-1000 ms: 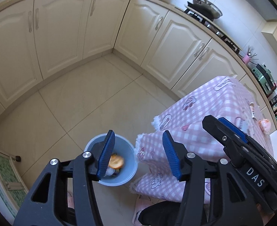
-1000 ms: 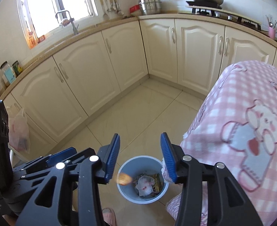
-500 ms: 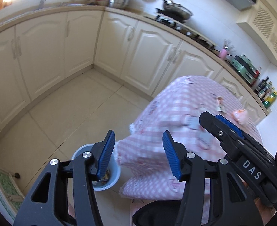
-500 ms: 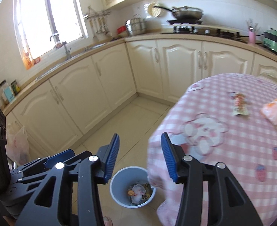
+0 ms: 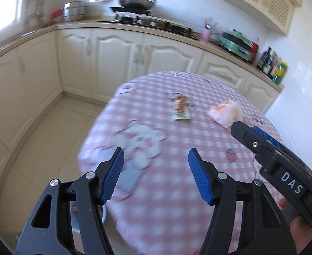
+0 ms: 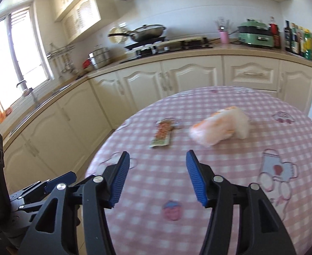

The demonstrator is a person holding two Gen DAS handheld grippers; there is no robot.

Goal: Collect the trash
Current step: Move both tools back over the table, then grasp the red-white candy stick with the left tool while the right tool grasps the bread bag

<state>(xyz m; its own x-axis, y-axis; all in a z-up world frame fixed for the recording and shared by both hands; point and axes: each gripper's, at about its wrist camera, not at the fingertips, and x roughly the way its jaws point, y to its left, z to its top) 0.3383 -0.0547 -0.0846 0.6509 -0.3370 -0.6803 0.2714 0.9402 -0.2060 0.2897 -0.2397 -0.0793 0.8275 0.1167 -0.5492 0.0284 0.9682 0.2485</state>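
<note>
A flat snack wrapper (image 5: 180, 108) (image 6: 163, 135) lies on the round table with the pink checked cloth (image 5: 166, 170) (image 6: 219, 170). To its right sits a crumpled orange-and-white plastic bag (image 5: 225, 112) (image 6: 219, 126). My left gripper (image 5: 154, 172) hovers over the table's near left part, jaws opening, nothing between them. My right gripper (image 6: 157, 173) hangs above the near edge, short of both pieces, jaws opening and empty. The right gripper (image 5: 268, 146) also shows in the left wrist view, at the right. A sliver of the blue bin (image 5: 102, 214) peeks out under the table edge.
Cream cabinets (image 6: 177, 80) wrap round the room behind the table. On the counter stand a wok on the hob (image 6: 149, 31), a green appliance (image 6: 255, 33), bottles (image 6: 298, 40) and a pink cup (image 6: 223, 37). Tiled floor (image 5: 49, 138) lies left of the table.
Both grippers have swung up and right from over the blue bin to over the table top. Their jaws stand wider apart than before. The bin has slid almost out of sight.
</note>
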